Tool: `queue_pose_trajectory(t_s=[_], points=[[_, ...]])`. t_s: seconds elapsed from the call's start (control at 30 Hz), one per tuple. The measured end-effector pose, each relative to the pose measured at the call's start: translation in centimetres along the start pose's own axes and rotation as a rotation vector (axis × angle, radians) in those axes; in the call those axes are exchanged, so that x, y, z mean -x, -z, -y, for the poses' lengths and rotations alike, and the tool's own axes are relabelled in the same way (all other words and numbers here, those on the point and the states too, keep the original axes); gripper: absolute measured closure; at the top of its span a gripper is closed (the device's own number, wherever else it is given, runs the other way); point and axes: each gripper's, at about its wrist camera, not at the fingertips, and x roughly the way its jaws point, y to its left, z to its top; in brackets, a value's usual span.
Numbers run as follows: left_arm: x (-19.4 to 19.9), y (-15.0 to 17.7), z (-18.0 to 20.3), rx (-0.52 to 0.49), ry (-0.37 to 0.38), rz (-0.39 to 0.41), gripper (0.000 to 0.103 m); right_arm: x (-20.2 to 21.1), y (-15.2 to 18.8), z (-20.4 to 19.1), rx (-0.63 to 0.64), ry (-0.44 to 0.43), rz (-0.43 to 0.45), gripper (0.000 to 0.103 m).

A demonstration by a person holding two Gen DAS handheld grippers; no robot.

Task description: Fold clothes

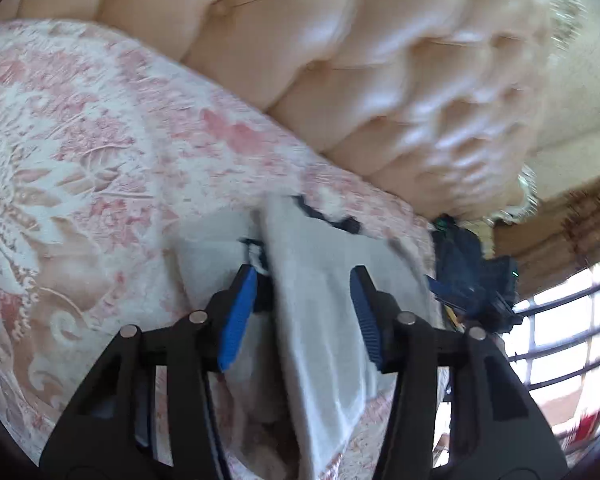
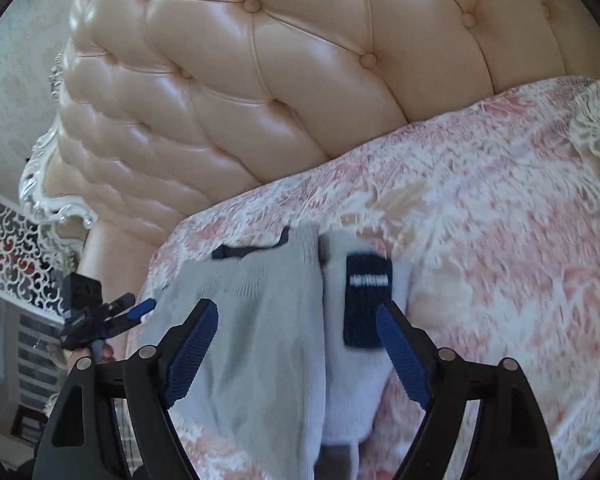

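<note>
In the left wrist view the pink and white patterned bedspread (image 1: 100, 152) fills the whole left side, flat and bare of clothing out to the picture's edge. The tufted cream headboard (image 1: 360, 80) closes off the far side. The left gripper (image 1: 304, 292) has its blue-padded fingers (image 1: 238, 320) spread wide, and the grey garment (image 1: 320, 300) runs up between them in a raised fold; whether either pad touches the cloth cannot be told. The garment's far edge, trimmed with a dark strap (image 1: 328, 218), stops short of the headboard, with a strip of bedspread between. Further right, beyond the garment's right edge, sits the right gripper (image 1: 472, 288), blurred, near the edge of the bed.

In the right wrist view the left gripper shows small at the far left, off the bed's side. The right gripper's own fingers (image 2: 192, 348) stand wide apart over the garment, whose dark label patch (image 2: 366, 300) lies just inside the right finger. Right of it the bedspread lies open
</note>
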Motion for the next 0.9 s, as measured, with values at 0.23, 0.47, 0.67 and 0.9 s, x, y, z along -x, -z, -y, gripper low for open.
queue_pose_trajectory(t_s=[0.23,0.47,0.67,0.9], points=[[-1.9,-1.7,-1.9,0.103,-0.037,-0.041,0.061,-3.2,-1.9,-1.5,0.105,0.143,-0.035,0.020],[-2.7,-2.2,-0.1,0.013,-0.123,-0.064,0.075,-5.1,-2.7,-3.5,0.271,0.298,-0.063,0.048],[-5.1,-1.9,0.9,-0.028,-0.142,-0.145,0.075,-5.5,-2.3,-3.4,0.288,0.318,-0.070,0.041],[-4.2,-2.1,1.3,-0.044,-0.159,-0.108,0.093,-4.8,-2.5,-2.2,0.232,0.265,-0.052,0.088]])
